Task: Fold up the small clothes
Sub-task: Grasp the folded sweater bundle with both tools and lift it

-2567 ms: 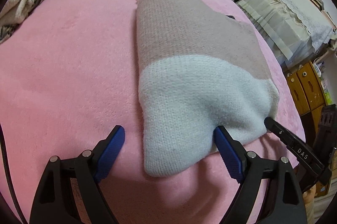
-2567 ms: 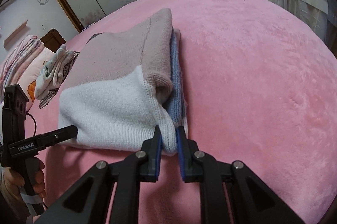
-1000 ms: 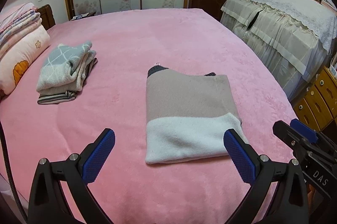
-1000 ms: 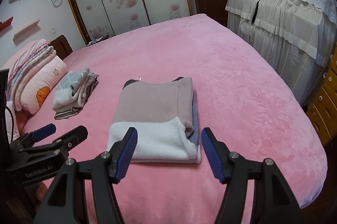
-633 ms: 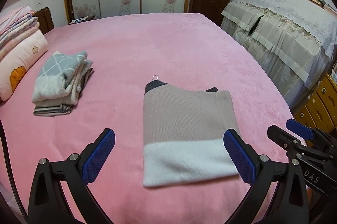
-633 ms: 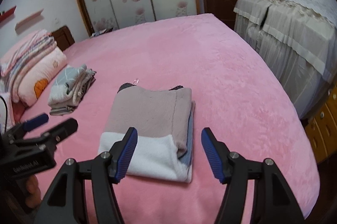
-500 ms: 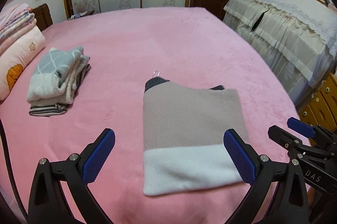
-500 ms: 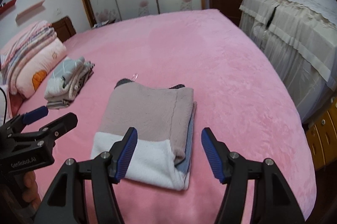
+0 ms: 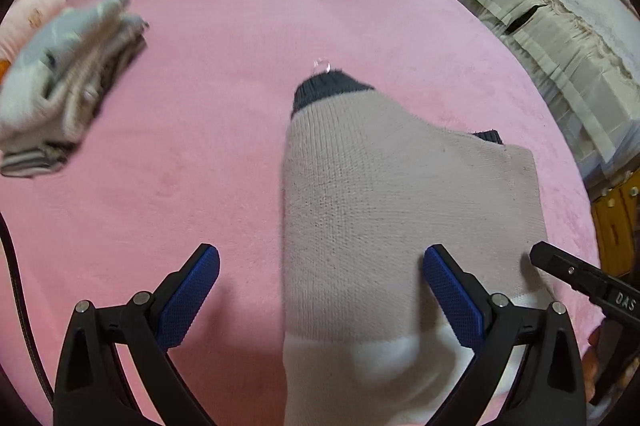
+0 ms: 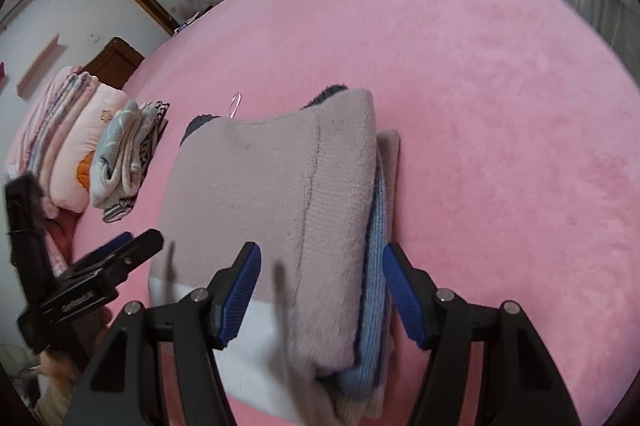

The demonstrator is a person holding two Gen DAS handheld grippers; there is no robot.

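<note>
While one folded sweater [image 9: 384,209] lay on the pink bed [image 9: 224,73], left gripper [image 9: 320,290] and right gripper [image 10: 320,290] were both released; one folded stack [image 9: 60,81] sat apart.

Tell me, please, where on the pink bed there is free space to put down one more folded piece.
Bare pink bed lies right of the folded sweater and between it and the folded clothes pile. It is crowded by the pillow and around the sweater, where both open grippers stand.

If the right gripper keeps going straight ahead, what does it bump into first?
Most likely the folded sweater: the open right gripper straddles its layered right edge, so the knit comes first, though depth is hard to judge.
</note>
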